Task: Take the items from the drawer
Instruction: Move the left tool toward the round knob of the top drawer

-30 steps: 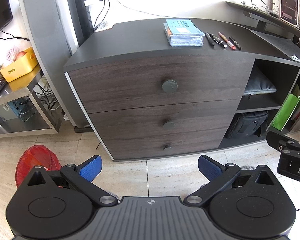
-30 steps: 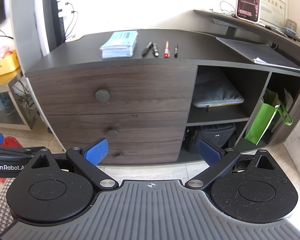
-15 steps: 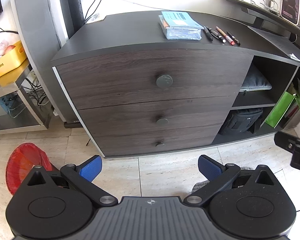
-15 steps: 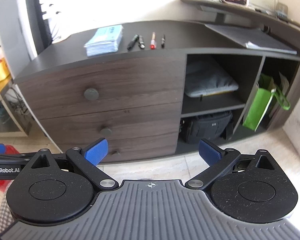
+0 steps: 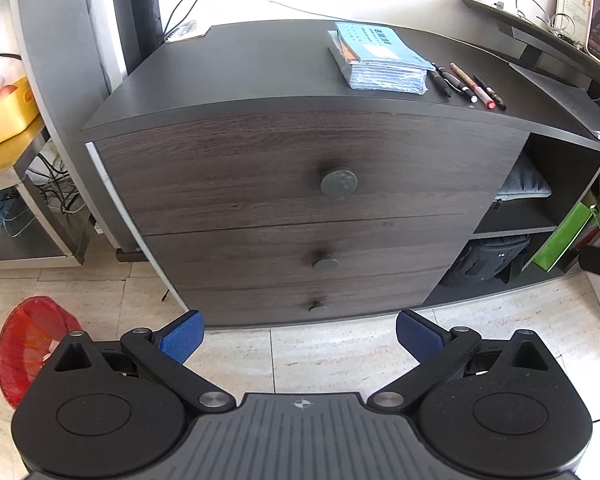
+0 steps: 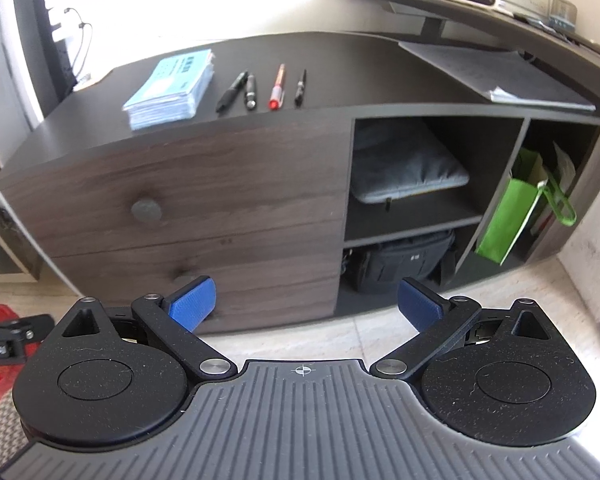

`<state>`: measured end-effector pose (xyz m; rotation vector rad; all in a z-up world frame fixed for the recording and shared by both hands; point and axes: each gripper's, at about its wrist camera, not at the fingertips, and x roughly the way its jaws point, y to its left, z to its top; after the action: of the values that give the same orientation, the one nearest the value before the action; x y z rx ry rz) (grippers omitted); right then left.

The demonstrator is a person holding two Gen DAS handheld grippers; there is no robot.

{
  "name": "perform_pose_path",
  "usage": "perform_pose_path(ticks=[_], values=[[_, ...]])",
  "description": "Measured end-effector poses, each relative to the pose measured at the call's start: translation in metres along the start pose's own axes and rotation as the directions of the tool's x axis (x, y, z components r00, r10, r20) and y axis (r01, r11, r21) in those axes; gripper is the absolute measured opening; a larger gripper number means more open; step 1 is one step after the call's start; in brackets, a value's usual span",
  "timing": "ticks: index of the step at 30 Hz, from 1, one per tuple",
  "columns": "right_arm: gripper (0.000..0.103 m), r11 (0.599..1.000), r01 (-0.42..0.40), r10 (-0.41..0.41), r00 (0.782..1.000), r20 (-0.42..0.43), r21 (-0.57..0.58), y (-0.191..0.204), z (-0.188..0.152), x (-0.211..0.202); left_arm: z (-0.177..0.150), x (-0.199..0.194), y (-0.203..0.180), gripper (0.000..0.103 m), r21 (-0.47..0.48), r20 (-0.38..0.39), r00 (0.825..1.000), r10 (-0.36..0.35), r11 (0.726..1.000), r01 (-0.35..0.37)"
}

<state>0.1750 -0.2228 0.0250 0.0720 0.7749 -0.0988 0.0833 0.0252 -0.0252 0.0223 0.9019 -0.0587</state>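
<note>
Hovering above the tiled floor (image 5: 324,356), the left gripper (image 5: 298,330) has its blue fingers (image 5: 182,334) spread wide with nothing between them, and the right gripper (image 6: 306,304) is released and bare in the same way. Both are short of the cabinet and touch nothing.

Beyond them stands the dark wood drawer unit (image 5: 236,184) with three drawer fronts stacked one above another. All three sit flush and closed, including the top drawer (image 5: 400,168) with its round knob (image 5: 339,183), which faces the left gripper most directly. The middle knob (image 5: 326,264) and the bottom knob (image 5: 318,307) are lower and nearer the floor.

Farther back, on the surface (image 5: 260,60) above the drawers, a stack of blue booklets (image 6: 172,88) lies just beside a row of pens (image 6: 276,88), set out neatly side by side.

This fits two stages. Either those booklets and pens are what came out of a drawer, which has been shut again, so the job is nearly or fully complete; or they simply lie there and the drawer's contents, hidden behind the closed fronts, are yet to come out. Which it is cannot be told from these views.
</note>
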Motion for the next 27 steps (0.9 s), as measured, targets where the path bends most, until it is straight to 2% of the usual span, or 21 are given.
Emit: perform_pose_path(ticks=[9, 25, 27], values=[[0.1, 1.0, 0.017, -0.017, 1.0, -0.012, -0.009, -0.001, 0.033, 0.048, 0.024, 0.036, -0.002, 0.102, -0.019, -0.021, 1.0, -0.011, 1.0, 0.01], [0.1, 1.0, 0.0, 0.0, 1.0, -0.005, -0.001, -0.011, 0.057, 0.078, 0.063, 0.059, -0.004, 0.102, -0.034, 0.063, 0.998, -0.001, 0.999, 0.004], [0.1, 1.0, -0.004, 0.004, 1.0, -0.004, -0.009, -0.012, 0.059, 0.084, 0.066, 0.066, -0.005, 0.099, -0.033, 0.063, 0.998, -0.001, 0.999, 0.003]])
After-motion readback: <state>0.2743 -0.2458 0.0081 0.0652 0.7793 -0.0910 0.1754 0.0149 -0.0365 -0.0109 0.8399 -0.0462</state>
